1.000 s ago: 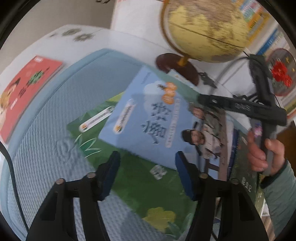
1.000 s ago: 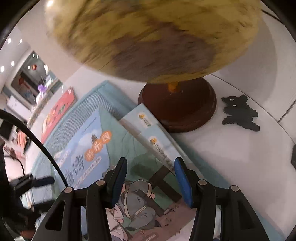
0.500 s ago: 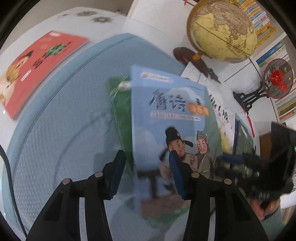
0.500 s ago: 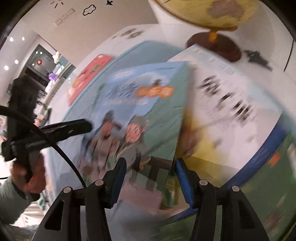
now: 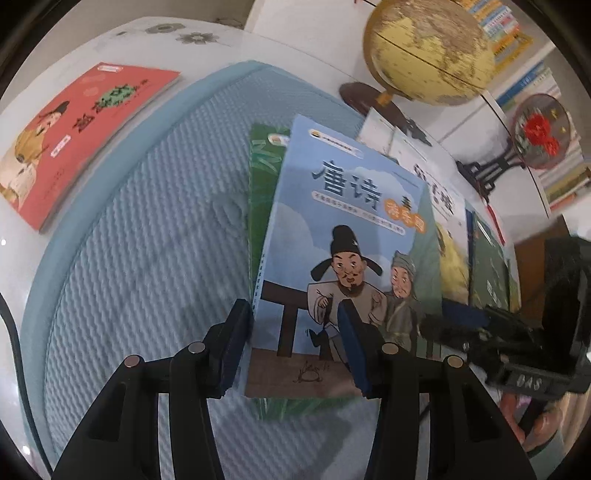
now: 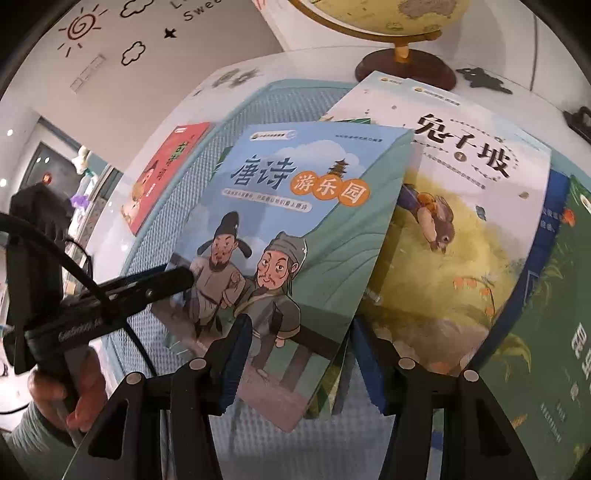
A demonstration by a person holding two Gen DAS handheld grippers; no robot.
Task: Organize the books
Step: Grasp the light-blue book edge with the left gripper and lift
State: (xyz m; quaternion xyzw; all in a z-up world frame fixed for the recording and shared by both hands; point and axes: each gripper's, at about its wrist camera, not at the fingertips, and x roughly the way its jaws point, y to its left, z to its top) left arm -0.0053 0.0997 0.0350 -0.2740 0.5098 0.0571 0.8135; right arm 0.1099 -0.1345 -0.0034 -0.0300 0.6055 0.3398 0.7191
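Left wrist view: the left hand-held gripper (image 5: 293, 341) has its jaws apart over the bottom edge of the blue book (image 5: 343, 236) titled 唐诗, not clamping it; that book lies on a green book (image 5: 263, 173) on the blue mat (image 5: 140, 258), with a red book (image 5: 74, 136) off on the counter (image 5: 207, 51). Right wrist view: the right hand-held gripper (image 6: 301, 360) is parted too, nothing pinched, over the same book reading 唐诗游乐园, beside the white book (image 6: 461, 206) reading 兔子坡, below the globe (image 6: 384, 18).

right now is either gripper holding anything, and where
Cannot tell: left gripper and right gripper straddle the lower edge of the blue book; grip unclear.
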